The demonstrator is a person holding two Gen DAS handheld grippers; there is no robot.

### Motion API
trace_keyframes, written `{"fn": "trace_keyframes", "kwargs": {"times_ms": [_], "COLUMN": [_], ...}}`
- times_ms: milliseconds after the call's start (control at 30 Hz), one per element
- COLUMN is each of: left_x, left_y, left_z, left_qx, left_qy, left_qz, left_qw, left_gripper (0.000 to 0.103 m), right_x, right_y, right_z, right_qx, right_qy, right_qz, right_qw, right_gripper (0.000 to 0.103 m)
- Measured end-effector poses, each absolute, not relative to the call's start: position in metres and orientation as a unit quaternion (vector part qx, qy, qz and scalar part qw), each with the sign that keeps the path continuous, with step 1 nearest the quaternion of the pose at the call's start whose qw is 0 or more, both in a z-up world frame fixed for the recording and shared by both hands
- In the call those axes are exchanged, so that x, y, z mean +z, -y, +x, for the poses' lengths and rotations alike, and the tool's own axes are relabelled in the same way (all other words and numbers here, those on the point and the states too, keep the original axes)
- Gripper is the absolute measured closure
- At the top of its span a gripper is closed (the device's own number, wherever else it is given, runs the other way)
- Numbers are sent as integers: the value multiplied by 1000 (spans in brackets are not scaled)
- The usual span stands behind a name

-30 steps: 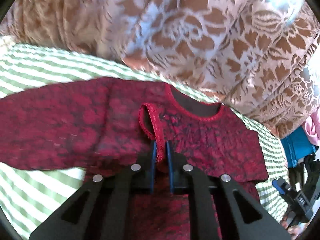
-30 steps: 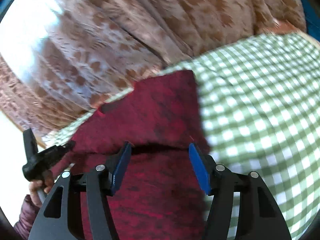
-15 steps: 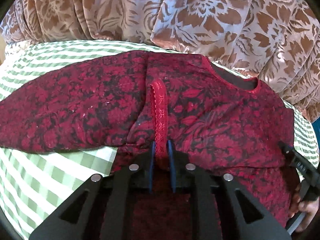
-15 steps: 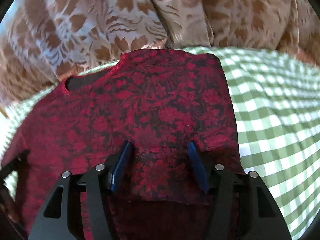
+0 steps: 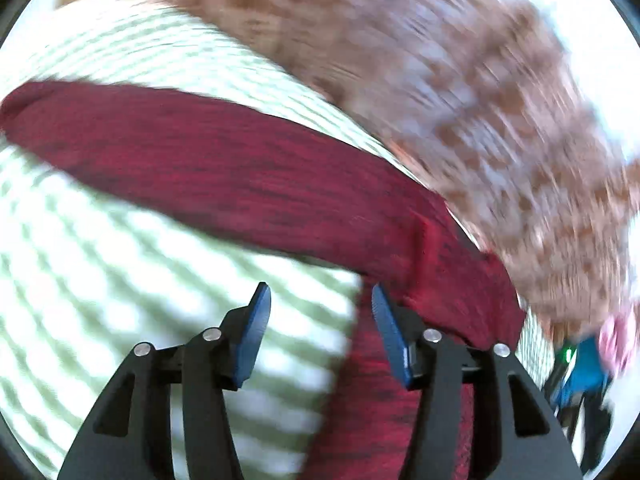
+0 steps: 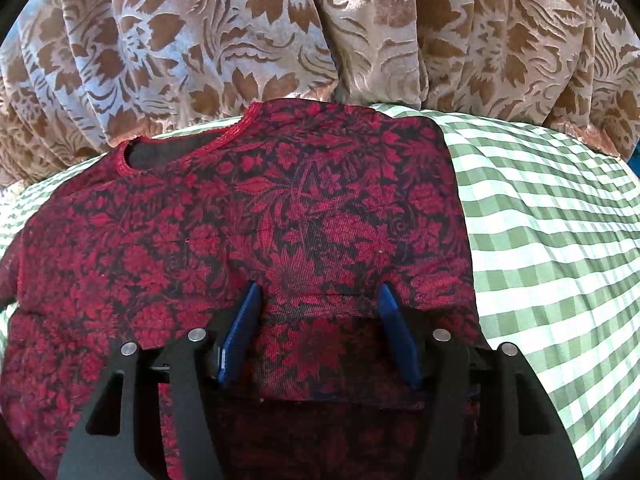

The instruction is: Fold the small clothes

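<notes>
A small red garment with a dark floral print [image 6: 280,208] lies flat on a green-and-white checked cloth [image 6: 560,240], neckline at the far left, its right side folded in to a straight edge. My right gripper [image 6: 318,300] is open and empty just above the garment's middle. In the blurred left wrist view the garment's long sleeve [image 5: 208,164] stretches left across the checked cloth [image 5: 100,280]. My left gripper [image 5: 318,304] is open and empty beside the garment's left edge.
A brown and pale floral curtain [image 6: 320,32] hangs right behind the surface; it also shows in the left wrist view [image 5: 460,92]. Blue and pink items [image 5: 592,364] sit at the far right of the left wrist view.
My left gripper has let go of the red trimmed edge, opened, and swung left toward the sleeve. My right gripper stays open over the garment, and its view has steadied.
</notes>
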State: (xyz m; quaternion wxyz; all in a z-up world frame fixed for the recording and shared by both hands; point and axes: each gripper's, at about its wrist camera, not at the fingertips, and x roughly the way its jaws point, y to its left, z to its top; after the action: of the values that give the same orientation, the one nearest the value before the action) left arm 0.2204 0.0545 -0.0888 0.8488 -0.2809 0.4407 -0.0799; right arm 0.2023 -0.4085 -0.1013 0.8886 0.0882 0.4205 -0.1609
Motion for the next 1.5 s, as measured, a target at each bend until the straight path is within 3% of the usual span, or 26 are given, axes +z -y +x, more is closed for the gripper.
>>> {"fn": "trace_keyframes", "kwargs": {"times_ms": [233, 333, 633, 733, 800, 1000, 1167, 1400, 1500], "left_x": [-116, -127, -135, -136, -129, -57, -2, -29, -55], "left_y": [-194, -234, -269, -272, -269, -213, -105, 50, 98], "left_z": [199, 199, 239, 258, 261, 259, 252, 257, 254], "left_qx": [57, 102, 127, 141, 138, 70, -53, -162, -178], "left_qy": [-420, -412, -403, -420, -421, -370, -339, -405, -437], "left_qz": [-381, -409, -433, -415, -400, -328, -236, -144, -104], "left_qw": [822, 808, 797, 794, 802, 866, 909, 888, 875], "left_gripper": [48, 54, 56, 84, 90, 91, 90, 90, 84], "right_x": [-101, -101, -102, -102, -102, -102, -103, -102, -102], "right_y": [406, 406, 405, 405, 405, 404, 404, 406, 407], "right_z": [202, 201, 202, 203, 203, 203, 205, 201, 199], "right_qx": [-167, -168, -169, -168, -169, -171, -168, -165, -163], "right_qy": [-418, -418, -420, -420, -420, -421, -420, -417, -415], "right_qz": [82, 80, 75, 73, 73, 70, 70, 81, 87], "right_qw": [889, 889, 889, 889, 889, 888, 889, 890, 891], "right_gripper": [41, 41, 41, 41, 41, 41, 41, 41, 41]}}
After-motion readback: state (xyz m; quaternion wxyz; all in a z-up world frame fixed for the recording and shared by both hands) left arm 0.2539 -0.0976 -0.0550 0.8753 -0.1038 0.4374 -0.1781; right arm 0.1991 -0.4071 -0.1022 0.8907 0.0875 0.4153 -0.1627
